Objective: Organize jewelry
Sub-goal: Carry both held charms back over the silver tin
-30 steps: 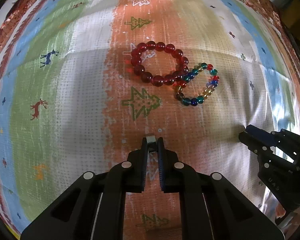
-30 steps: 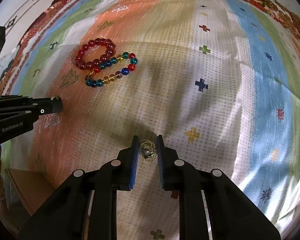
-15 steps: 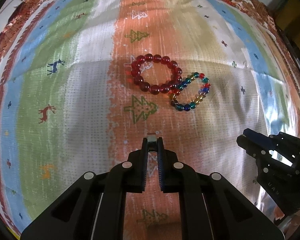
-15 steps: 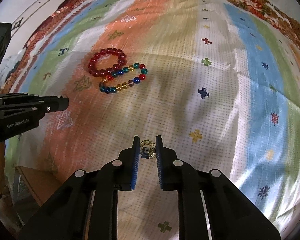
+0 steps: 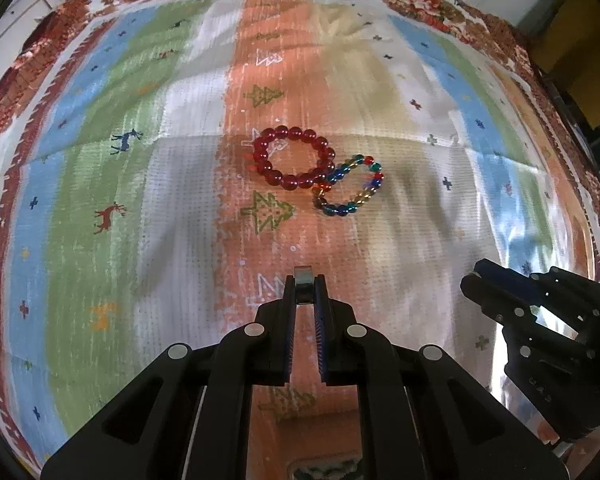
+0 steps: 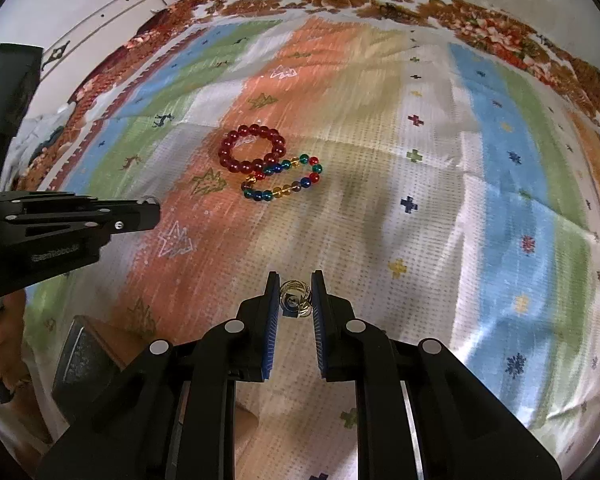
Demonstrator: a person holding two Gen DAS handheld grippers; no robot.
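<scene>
A red bead bracelet [image 5: 294, 158] lies on the patterned cloth, overlapping a multicoloured bead bracelet [image 5: 350, 190] to its right. Both show in the right wrist view too, the red bracelet [image 6: 252, 148] and the multicoloured one [image 6: 284, 182]. My left gripper [image 5: 304, 286] is shut on a small silver ring [image 5: 303, 282], held above the cloth well short of the bracelets. My right gripper [image 6: 294, 294] is shut on a gold wire-like ornament [image 6: 295, 300], held above the cloth. Each gripper appears in the other's view, the right gripper [image 5: 484, 282] and the left one [image 6: 152, 210].
The striped cloth [image 5: 140, 200] with trees and deer covers the whole surface, with a floral border [image 6: 480, 12] at the far edge. A brown box corner [image 6: 96, 352] shows at lower left in the right wrist view. A white cabinet [image 6: 100, 24] stands beyond the cloth.
Both grippers have drawn back and up from the bracelets, which look smaller and farther. Both keep hold of their small pieces.
</scene>
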